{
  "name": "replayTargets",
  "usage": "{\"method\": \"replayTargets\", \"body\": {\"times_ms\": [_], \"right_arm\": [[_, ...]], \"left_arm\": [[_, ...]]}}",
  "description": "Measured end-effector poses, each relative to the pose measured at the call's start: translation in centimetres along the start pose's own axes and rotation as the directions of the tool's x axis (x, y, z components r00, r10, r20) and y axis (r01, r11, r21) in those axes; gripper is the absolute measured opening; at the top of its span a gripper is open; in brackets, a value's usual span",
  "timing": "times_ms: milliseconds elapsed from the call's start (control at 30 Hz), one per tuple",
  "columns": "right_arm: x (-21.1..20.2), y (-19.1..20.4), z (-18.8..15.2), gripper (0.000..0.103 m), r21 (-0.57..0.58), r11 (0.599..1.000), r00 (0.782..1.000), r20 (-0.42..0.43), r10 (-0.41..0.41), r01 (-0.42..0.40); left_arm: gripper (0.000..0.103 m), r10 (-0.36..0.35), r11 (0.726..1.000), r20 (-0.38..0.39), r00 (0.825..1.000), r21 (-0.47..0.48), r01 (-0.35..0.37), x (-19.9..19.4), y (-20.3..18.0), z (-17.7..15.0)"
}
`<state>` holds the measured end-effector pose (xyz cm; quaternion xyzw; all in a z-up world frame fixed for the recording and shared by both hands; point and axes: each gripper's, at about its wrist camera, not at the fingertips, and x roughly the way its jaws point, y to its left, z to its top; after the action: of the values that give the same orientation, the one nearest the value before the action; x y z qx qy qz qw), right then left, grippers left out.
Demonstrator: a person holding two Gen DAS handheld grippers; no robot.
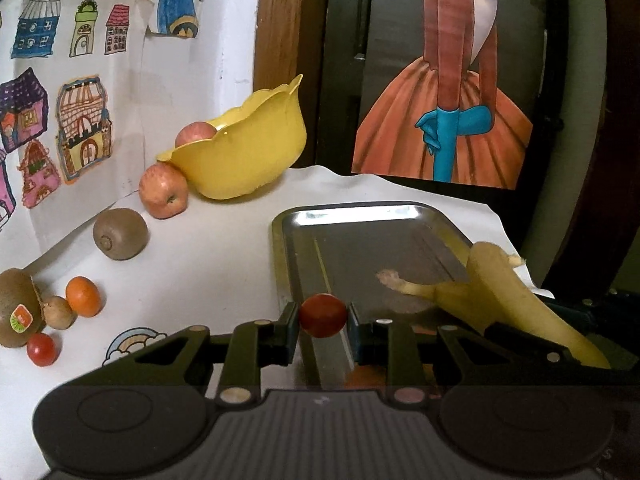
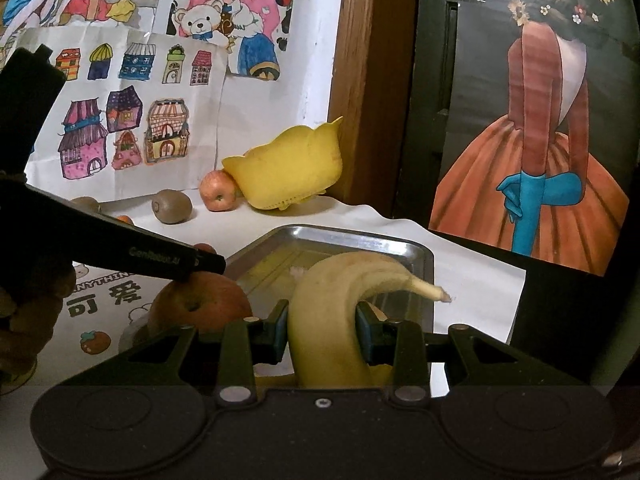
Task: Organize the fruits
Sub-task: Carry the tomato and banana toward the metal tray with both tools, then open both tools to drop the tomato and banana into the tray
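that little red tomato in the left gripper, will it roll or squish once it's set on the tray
The cherry tomato is round and smooth, so it will probably roll on the flat, shiny metal tray. It looks small and light, held between the left gripper pads. Its thin skin likely bruises if squeezed hard.

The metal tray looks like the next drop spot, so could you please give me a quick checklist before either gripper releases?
1. Left gripper shut on the cherry tomato: ok.
2. Right gripper shut on the bananas: ok.
3. Metal tray has bare floor for both: ok.
4. Tomato is over the tray's near edge: ok.
5. Bananas fully over the tray: cannot tell.
6. Yellow bowl tilted against an apple, away from the tray: ok.
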<state>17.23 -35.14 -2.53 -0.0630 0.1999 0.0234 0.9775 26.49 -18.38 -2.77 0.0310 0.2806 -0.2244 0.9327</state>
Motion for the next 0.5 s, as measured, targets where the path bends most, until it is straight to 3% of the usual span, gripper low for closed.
{"method": "replayTargets", "body": {"times_ms": [267, 367, 500], "right_arm": [[0.17, 0.00, 0.04, 0.038, 0.005, 1.000, 1.000, -0.002, -0.003, 0.003], [-0.06, 0.07, 0.25, 0.038, 0.008, 1.000, 1.000, 0.012, 0.000, 0.000], [-0.37, 0.36, 0.46, 0.044, 0.001, 1.000, 1.000, 0.024, 0.003, -0.003]], "left_arm": [[0.029, 0.000, 1.000, -0.006, 1.000, -0.011, 0.000, -0.03, 0.21, -0.02], [0.033, 0.002, 1.000, -0.009, 1.000, -0.020, -0.002, -0.06, 0.33, -0.04], [0.046, 0.006, 0.999, -0.014, 1.000, -0.043, -0.006, -0.37, 0.66, -0.03]]}}
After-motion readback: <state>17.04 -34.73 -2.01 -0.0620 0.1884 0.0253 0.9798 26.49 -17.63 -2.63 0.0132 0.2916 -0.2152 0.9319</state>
